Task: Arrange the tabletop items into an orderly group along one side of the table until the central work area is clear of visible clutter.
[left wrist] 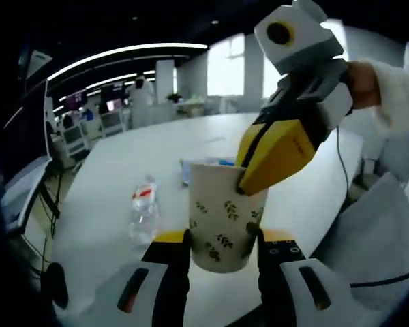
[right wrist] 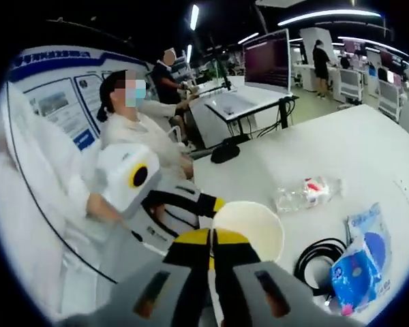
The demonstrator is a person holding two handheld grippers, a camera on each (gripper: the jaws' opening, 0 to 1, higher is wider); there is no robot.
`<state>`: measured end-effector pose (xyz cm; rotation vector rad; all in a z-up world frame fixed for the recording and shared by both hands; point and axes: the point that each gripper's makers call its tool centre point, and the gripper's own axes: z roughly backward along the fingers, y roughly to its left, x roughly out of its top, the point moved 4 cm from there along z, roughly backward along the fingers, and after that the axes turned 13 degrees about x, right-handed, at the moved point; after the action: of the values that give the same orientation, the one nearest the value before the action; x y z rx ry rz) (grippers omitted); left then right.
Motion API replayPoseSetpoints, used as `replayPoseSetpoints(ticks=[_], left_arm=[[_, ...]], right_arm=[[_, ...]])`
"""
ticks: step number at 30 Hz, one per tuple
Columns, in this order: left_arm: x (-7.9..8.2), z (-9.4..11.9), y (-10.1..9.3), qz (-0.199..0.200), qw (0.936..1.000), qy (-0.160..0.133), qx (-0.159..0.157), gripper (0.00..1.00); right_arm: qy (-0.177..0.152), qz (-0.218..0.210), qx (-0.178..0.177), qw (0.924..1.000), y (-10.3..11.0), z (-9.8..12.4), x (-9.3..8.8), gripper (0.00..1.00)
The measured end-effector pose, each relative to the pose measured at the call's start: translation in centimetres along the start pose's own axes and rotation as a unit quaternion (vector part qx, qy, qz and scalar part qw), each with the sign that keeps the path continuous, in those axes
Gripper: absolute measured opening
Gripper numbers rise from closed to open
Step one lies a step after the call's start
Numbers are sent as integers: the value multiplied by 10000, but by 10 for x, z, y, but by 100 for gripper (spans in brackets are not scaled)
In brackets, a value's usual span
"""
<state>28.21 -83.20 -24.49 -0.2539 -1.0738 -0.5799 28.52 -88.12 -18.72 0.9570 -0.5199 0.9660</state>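
Early in the tidying, by the look of it. Left tongs [left wrist: 223, 253] clenched round a paper cup [left wrist: 225, 218] held above the desk [left wrist: 109, 197]; right tongs [right wrist: 212, 253] pinched on its rim. Farther off, still scattered: plastic bottle [left wrist: 143, 211] at 9 o'clock, black cable [right wrist: 317, 259] and blue packet [right wrist: 358, 262] at 3 o'clock.

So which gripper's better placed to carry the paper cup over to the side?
Probably left. The left gripper has its fingers on both sides of the paper cup, while the right gripper only pinches its rim.
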Motion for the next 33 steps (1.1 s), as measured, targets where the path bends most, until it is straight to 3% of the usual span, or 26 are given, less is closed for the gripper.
replayPoseSetpoints(ticks=[2,5,9,10,12,14,15,17,19,20,22,28,31,32,33], left_arm=[[0,0,3,-9,9999,24,147,34],[-4,1,8,-504,9974,139,489,37],[-7,-1,11,-647,9951,283,694,65],[-6,-1,15,-613,9946,264,791,71],[0,-1,21,-522,9947,44,888,70],[4,-1,28,-543,9938,44,967,71],[4,-1,31,-508,9941,62,957,76],[3,-2,33,204,9946,209,999,96],[8,-2,25,464,9957,113,788,97],[8,0,25,352,9963,122,779,97],[13,3,23,67,9974,-150,697,97],[16,8,29,97,9975,-397,570,97],[0,6,33,34,9972,-375,643,97],[-7,4,35,173,9969,-353,679,97],[-16,3,36,329,9967,-153,725,97]], right_arm=[[-26,-46,-106,9999,-1,-1,3,0],[-62,54,-159,9998,1,-2,7,0],[143,272,-310,9990,-2,-1,9,0],[163,276,-323,9990,-3,-1,10,0],[173,251,-362,9989,-6,1,10,0],[177,161,-428,9988,-10,3,9,0],[182,155,-433,9988,-11,4,9,0],[191,160,-468,9986,-14,6,9,0],[216,143,-516,9983,-18,8,9,0],[229,114,-539,9982,-19,9,8,0],[228,24,-599,9979,-24,12,8,0],[119,-203,-700,9973,-37,19,13,0],[181,-224,-837,9961,-46,22,14,0],[187,-250,-866,9958,-49,23,14,0],[195,-261,-889,9955,-52,24,15,0]])
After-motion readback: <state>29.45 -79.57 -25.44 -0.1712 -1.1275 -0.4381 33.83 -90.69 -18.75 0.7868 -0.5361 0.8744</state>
